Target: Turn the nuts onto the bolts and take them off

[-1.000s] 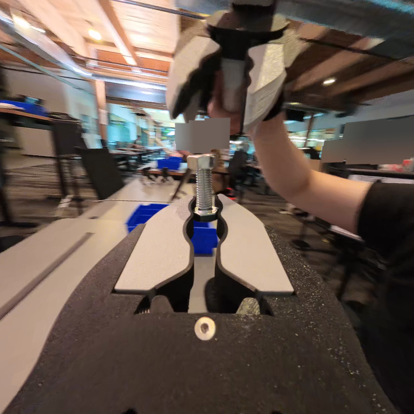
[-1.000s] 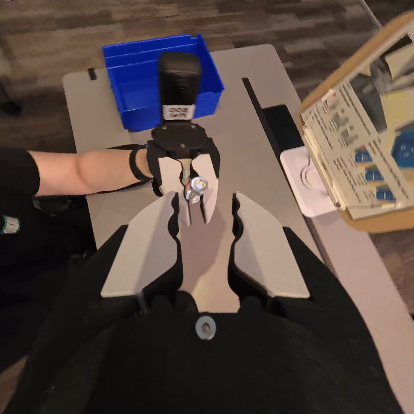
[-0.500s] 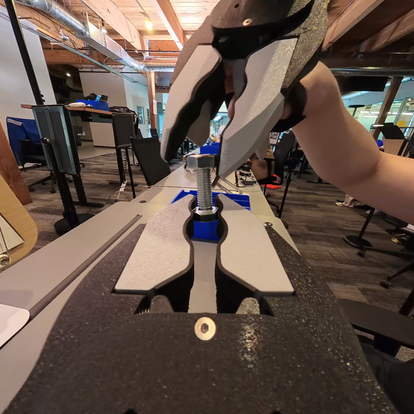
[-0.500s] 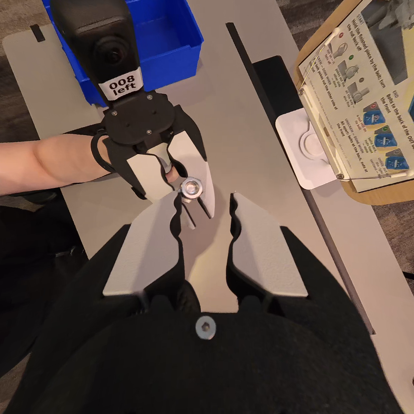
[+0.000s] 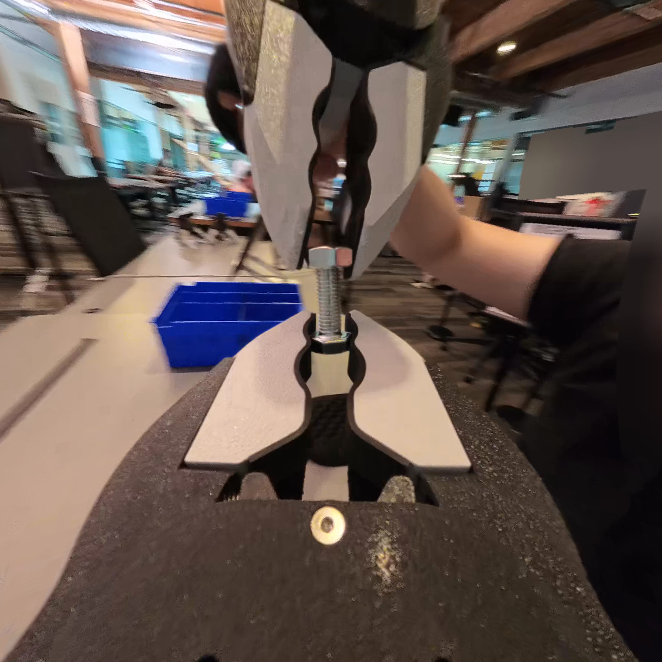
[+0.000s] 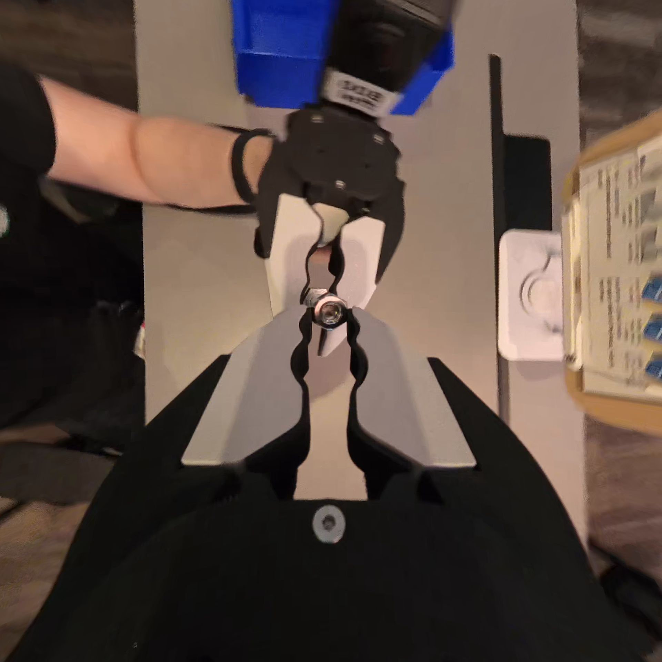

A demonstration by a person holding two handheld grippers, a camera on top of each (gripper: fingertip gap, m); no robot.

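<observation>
A silver bolt (image 5: 326,297) stands upright with its hex head (image 5: 327,257) on top. A nut (image 5: 330,338) sits low on its thread. My left gripper (image 5: 329,320) is shut on the nut and holds the bolt above the table. My right gripper (image 5: 326,268) comes down from above, its fingertips closed on the bolt head. In the right wrist view my right gripper (image 6: 327,313) clamps the bolt head (image 6: 329,315) end-on. The left gripper (image 6: 322,304) faces it from the far side, with a bit of the nut (image 6: 312,296) showing.
A blue bin (image 5: 222,322) stands on the grey table (image 5: 71,394) behind the bolt; it also shows in the right wrist view (image 6: 279,53). A wooden board with printed sheets (image 6: 616,286) and a white pad (image 6: 530,293) lie to the right. A person's forearm (image 6: 143,164) reaches in from the left. The grippers are tip to tip, or close to it.
My right gripper was open above the bolt; it has come down and closed on the bolt head. My left gripper has kept its hold on the nut.
</observation>
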